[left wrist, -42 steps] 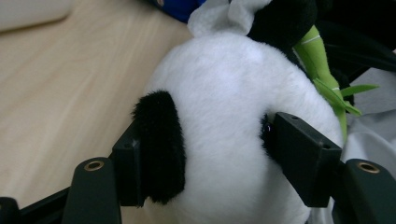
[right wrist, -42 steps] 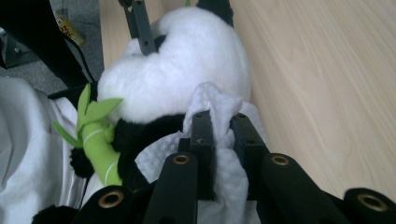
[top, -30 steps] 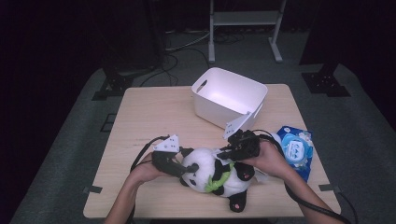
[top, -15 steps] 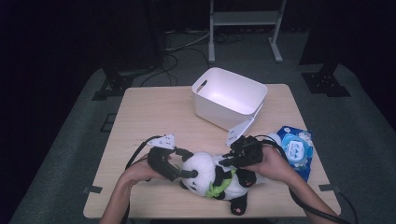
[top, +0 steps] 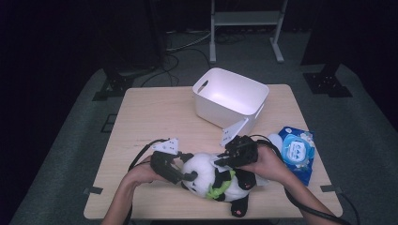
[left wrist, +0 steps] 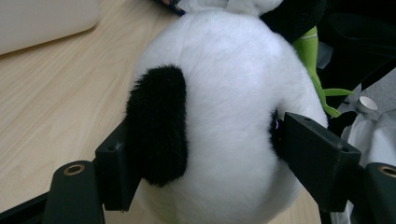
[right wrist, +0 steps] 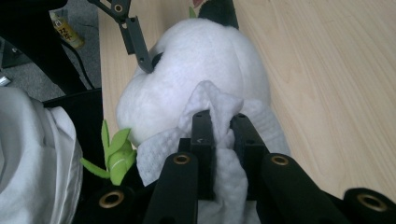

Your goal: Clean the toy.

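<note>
So the right gripper (right wrist: 219, 128) has its jaws pinched down on a crumpled white wet wipe (right wrist: 212, 105), pressed right against the white fuzzy head of the plush panda toy (top: 217, 178). The left gripper (left wrist: 205, 154) is clamped on that same head from the other side, one jaw at the black ear (left wrist: 159, 126). The panda lies on the wooden table (top: 155, 117), long axis running left to right, head toward the left gripper, in front of the white plastic bin (top: 230, 98). The blue wipes pack (top: 295, 152) sits just right of the panda. The wipe hand's the nearer one, so I'd guess the next swipe runs along the head.

Black hand-held gripper (top: 187, 169) — brass-ringed screw holes, trailing black cable.
</note>
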`<state>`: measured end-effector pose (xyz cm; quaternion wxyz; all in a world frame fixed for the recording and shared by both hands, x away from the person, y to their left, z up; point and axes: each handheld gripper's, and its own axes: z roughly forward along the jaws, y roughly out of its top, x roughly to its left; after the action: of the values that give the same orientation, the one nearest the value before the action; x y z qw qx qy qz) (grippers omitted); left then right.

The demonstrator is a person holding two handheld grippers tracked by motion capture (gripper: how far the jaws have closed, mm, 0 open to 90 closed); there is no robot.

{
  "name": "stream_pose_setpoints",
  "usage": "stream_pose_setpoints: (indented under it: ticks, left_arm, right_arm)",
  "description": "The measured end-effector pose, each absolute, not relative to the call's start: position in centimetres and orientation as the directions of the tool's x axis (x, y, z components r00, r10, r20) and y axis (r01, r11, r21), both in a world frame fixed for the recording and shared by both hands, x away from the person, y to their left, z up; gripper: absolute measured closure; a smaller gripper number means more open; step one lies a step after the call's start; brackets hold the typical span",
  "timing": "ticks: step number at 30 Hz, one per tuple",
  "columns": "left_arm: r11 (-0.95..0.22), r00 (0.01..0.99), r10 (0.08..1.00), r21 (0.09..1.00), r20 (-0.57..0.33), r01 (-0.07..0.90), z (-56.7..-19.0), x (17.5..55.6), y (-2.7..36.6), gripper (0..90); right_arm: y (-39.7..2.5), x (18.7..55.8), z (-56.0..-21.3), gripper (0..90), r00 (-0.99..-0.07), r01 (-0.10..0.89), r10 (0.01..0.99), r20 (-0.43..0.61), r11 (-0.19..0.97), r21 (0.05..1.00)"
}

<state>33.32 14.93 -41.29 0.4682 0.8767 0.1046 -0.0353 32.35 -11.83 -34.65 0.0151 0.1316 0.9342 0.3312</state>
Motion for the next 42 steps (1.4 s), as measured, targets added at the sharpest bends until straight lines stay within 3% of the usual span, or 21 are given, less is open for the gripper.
stream_pose_setpoints:
  ticks: [6, 9, 21, 42]
  left_arm:
    - [-0.520, 0.977, 0.140, 0.828, -0.162, 0.211, -40.8, 33.3, 15.1, 26.1]
    - [-0.502, 0.975, 0.143, 0.836, -0.172, 0.221, -40.4, 33.4, 15.4, 33.8]
    - [-0.514, 0.970, 0.151, 0.824, -0.189, 0.241, -40.9, 33.6, 15.7, 33.8]
    - [-0.531, 0.977, 0.139, 0.821, -0.162, 0.211, -40.4, 33.2, 15.5, 32.2]
  right_arm:
    - [-13.8, 31.9, -34.5, 80.4, -0.956, 0.264, 0.287, 0.069, 0.726, 0.635]
    - [-15.0, 31.7, -34.4, 80.4, -0.951, 0.276, 0.299, 0.077, 0.712, 0.646]
    - [-17.4, 31.2, -33.9, 80.4, -0.939, 0.301, 0.335, 0.074, 0.701, 0.647]
    - [-12.8, 31.6, -34.5, 80.2, -0.964, 0.232, 0.264, 0.041, 0.751, 0.618]
